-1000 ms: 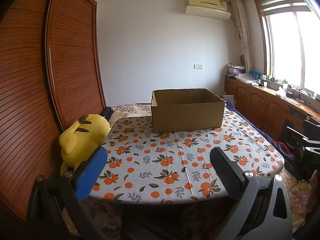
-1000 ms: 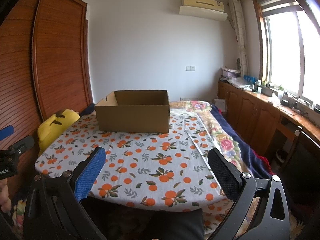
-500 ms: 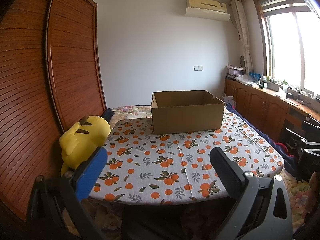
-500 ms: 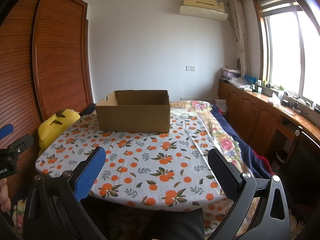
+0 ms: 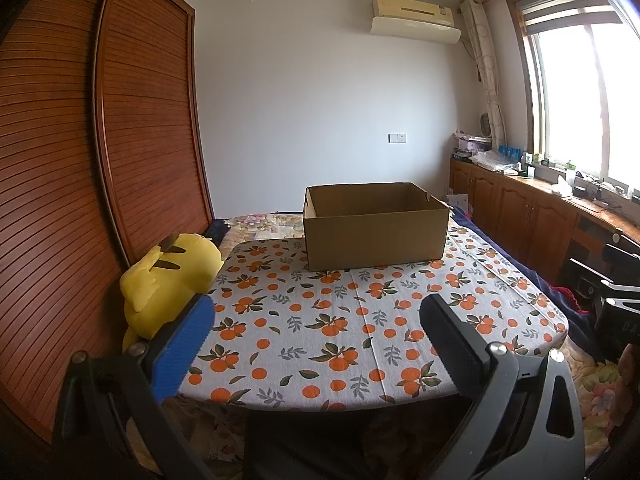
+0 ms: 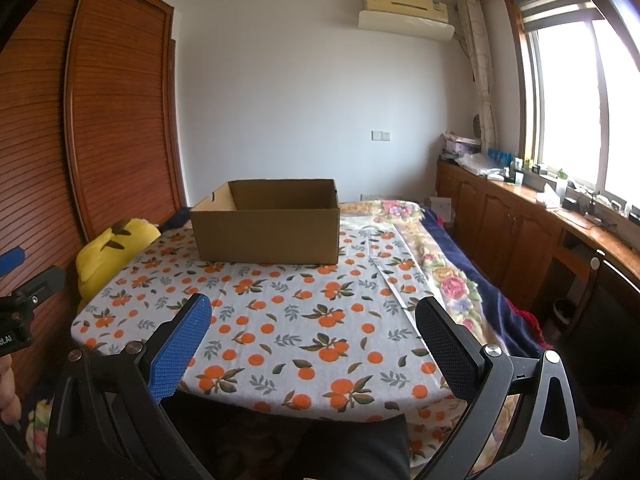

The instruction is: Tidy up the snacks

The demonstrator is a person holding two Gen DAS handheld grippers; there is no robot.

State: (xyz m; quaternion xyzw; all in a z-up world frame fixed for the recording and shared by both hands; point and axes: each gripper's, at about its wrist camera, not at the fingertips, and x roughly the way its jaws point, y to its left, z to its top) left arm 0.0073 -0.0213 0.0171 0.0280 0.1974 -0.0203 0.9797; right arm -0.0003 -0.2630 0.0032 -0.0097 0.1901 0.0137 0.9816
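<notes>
An open brown cardboard box [image 5: 376,236] [image 6: 267,224] stands at the far end of a table [image 5: 320,320] [image 6: 280,320] covered with an orange-print cloth. I see no snacks in either view, and the box's floor is hidden by its walls. My left gripper [image 5: 318,312] hovers open at the table's near edge with nothing between its fingers. My right gripper [image 6: 312,312] is likewise open and holds nothing, also at the near edge. Part of the left gripper [image 6: 16,300] and a hand show at the left edge of the right wrist view.
A yellow plush toy [image 5: 168,276] [image 6: 110,252] leans at the table's left side against a wooden slatted wardrobe [image 5: 80,184]. A bed with floral bedding [image 6: 448,276] lies to the right. Wooden cabinets [image 5: 520,216] run under the window.
Both views have tilted up very slightly; the box sits a little lower in the left wrist view. Both grippers stay open.
</notes>
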